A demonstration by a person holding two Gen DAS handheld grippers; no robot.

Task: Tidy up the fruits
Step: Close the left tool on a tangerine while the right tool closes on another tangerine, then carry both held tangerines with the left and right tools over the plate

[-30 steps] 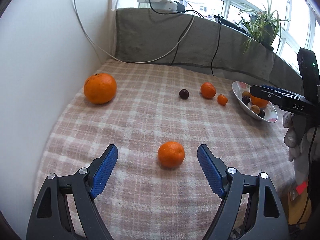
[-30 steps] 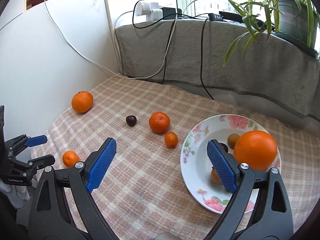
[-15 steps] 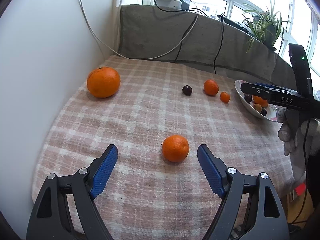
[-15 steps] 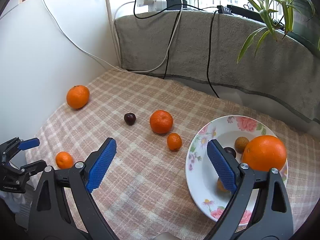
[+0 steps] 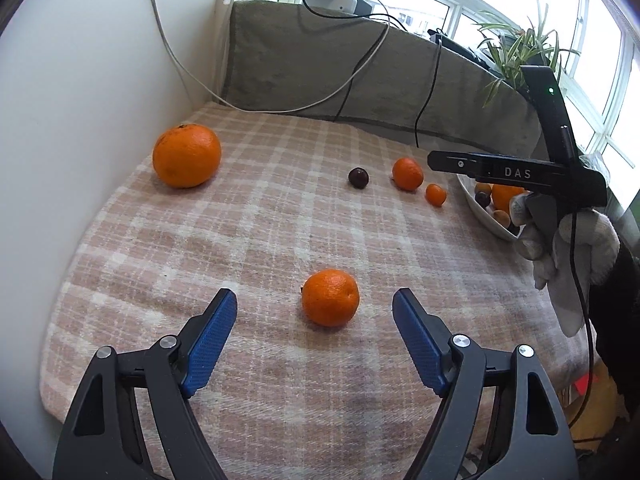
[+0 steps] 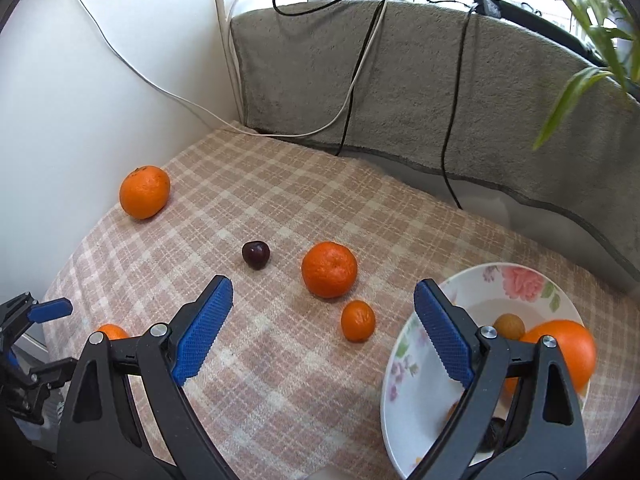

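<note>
The right gripper (image 6: 323,322) hides much of the floral plate (image 6: 404,364) — a dark fruit (image 6: 496,428) beneath its arm stays unidentifiable. A small orange (image 6: 112,331) peeks half-covered behind its left finger, and the potted plant (image 6: 592,32) is cut off at the frame's edge.

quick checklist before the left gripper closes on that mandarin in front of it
1. Left gripper open: ok. Its jaws have just been closing slightly, with nothing pressed between them.
2. Mandarin centred between the pads: ok, slightly ahead of the tips, touching neither.
3. Mandarin clear of other fruit: ok, the big orange and the cherry lie far off.
4. Right gripper out of the way: ok, open and empty near the plate.
5. Room on the plate: ok, bare patches show.
6. Cloth flat under the mandarin: ok.
</note>
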